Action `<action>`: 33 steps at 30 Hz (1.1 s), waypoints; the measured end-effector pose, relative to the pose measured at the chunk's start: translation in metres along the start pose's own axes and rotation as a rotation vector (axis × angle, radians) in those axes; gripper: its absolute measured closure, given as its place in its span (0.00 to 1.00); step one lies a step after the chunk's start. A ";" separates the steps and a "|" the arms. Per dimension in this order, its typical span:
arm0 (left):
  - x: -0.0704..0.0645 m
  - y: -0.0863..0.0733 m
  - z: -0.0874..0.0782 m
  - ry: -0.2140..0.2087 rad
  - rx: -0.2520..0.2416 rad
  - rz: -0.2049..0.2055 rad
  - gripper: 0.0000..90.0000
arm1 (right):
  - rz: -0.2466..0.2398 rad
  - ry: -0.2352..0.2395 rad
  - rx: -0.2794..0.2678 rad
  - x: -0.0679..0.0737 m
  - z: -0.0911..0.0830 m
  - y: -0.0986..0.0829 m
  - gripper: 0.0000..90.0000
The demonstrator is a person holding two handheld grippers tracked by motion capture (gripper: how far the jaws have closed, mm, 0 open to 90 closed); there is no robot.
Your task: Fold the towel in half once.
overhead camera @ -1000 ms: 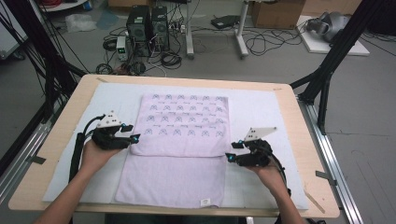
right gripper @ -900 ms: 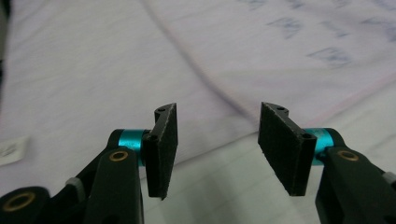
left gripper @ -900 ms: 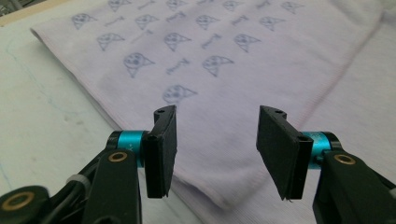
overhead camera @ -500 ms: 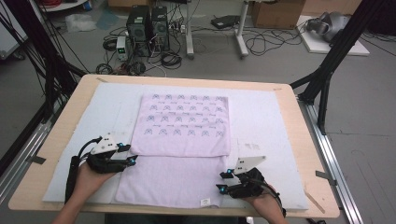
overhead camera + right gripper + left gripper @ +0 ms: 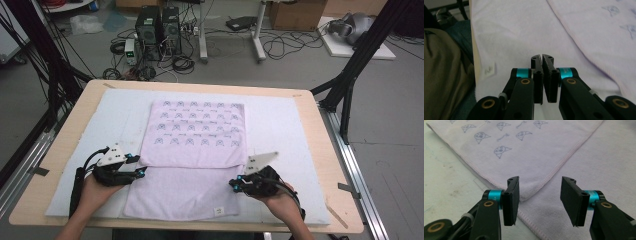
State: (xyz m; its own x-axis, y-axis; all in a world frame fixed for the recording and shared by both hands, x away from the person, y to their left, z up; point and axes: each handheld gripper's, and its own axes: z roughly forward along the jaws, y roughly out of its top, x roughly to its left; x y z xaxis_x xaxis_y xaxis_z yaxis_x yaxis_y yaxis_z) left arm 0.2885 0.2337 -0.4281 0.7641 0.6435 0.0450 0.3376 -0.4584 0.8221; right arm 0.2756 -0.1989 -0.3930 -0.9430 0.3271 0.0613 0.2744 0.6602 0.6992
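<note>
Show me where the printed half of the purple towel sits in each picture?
High view: printed half at centre, folded over the plain half.
Left gripper view: upper middle, its corner between the open fingers.
Right gripper view: upper right.
Shared landmark: its stitched hem.

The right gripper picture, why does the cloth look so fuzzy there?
In the right gripper view the lilac towel is soft and washed out pale, while the shut right gripper is sharper. The left gripper view shows the towel's stitched hem crisply. The high view is evenly lit.
</note>
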 end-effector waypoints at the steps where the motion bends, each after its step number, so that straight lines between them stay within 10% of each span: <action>1: 0.000 0.000 0.000 0.001 0.000 0.003 0.55 | -0.016 0.007 0.012 -0.002 0.007 0.009 0.97; 7: 0.000 -0.002 -0.001 -0.002 0.005 0.008 0.55 | -0.026 0.051 0.114 -0.007 0.064 0.019 0.95; 20: -0.002 -0.001 0.001 -0.007 0.004 0.012 0.54 | 0.009 -0.015 -0.078 0.002 0.016 -0.013 0.83; 33: -0.001 -0.001 0.002 -0.006 0.012 0.016 0.53 | -0.031 0.065 -0.014 0.016 0.044 -0.026 0.82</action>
State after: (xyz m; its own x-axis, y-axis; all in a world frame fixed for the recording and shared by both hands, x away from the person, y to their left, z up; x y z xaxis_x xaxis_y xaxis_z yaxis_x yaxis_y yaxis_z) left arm 0.2884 0.2323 -0.4304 0.7726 0.6325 0.0551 0.3319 -0.4763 0.8142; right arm 0.2619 -0.1814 -0.4412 -0.9613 0.2617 0.0856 0.2429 0.6594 0.7115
